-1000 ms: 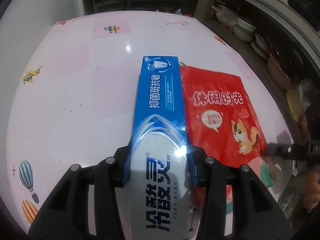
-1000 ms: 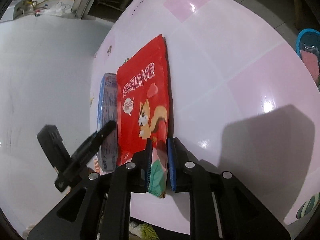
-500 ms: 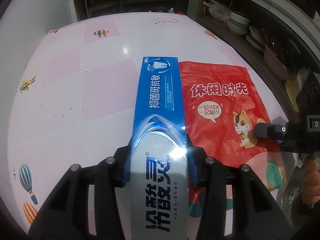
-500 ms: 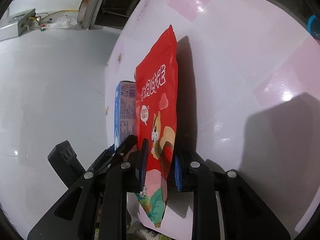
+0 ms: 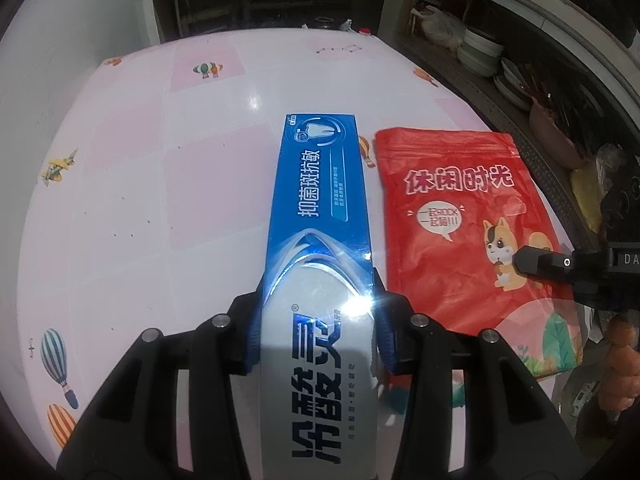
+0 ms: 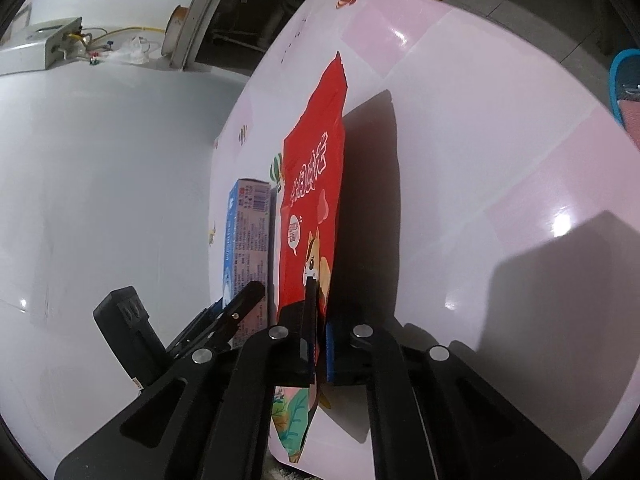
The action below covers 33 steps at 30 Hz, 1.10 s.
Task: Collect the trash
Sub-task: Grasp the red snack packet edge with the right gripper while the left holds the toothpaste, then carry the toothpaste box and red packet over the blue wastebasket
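Red pouch (image 6: 316,208) pinched — right gripper (image 6: 318,354) clamped.

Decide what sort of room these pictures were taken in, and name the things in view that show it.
Probably a home kitchen or dining corner. A table with a pink balloon-print cover stands beside open shelves of stacked plates and bowls. A toothpaste box and a red snack bag are household litter.

The toothpaste box (image 5: 320,240) is running off the bottom edge; the red snack pouch (image 6: 312,216) is hiding the table (image 6: 480,140) behind it.
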Available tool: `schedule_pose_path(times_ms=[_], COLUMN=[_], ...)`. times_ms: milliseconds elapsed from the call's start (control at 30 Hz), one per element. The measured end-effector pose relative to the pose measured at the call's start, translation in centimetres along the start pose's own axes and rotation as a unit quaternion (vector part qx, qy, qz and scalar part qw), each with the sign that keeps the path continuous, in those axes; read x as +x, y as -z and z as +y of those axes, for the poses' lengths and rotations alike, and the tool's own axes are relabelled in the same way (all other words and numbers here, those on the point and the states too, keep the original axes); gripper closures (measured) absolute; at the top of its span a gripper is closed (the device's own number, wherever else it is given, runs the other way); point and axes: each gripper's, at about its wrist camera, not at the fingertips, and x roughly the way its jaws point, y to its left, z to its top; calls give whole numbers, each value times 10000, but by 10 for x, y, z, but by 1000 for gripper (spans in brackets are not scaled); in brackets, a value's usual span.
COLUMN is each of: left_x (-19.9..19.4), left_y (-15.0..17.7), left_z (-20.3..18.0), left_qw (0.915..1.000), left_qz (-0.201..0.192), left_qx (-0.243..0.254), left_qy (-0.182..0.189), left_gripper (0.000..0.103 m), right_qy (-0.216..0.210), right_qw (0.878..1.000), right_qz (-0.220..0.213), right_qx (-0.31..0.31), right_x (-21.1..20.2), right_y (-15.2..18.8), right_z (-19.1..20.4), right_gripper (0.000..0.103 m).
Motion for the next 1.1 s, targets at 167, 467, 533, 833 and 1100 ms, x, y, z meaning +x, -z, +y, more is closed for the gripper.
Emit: schedule_pose_path(times_ms=[167, 467, 533, 833, 1100], left_x=[-9, -26, -29, -36, -43], left_y=[-2, -5, -5, -7, -9], left_z=[-1, -5, -6, -13, -24], left_qw=[9998, 9988, 9987, 9977, 9968], left_qz=[-145, -381, -411, -519, -607], left_qx=[44, 176, 195, 263, 364], left_qy=[-103, -242, -244, -346, -383], left_gripper=[60, 60, 60, 60, 60], right_qy=[-19, 1, -1, -52, -185], right_qw=[9999, 9990, 9988, 9980, 9968], right_qz=[-129, -375, -430, -563, -729], right_qx=[-30, -230, -253, -286, -286], right_x=[-12, -37, -40, -50, -68], right_y=[-1, 0, -1, -3, 2], right_z=[-4, 0, 1, 3, -3], right_gripper=[100, 100, 100, 100, 100])
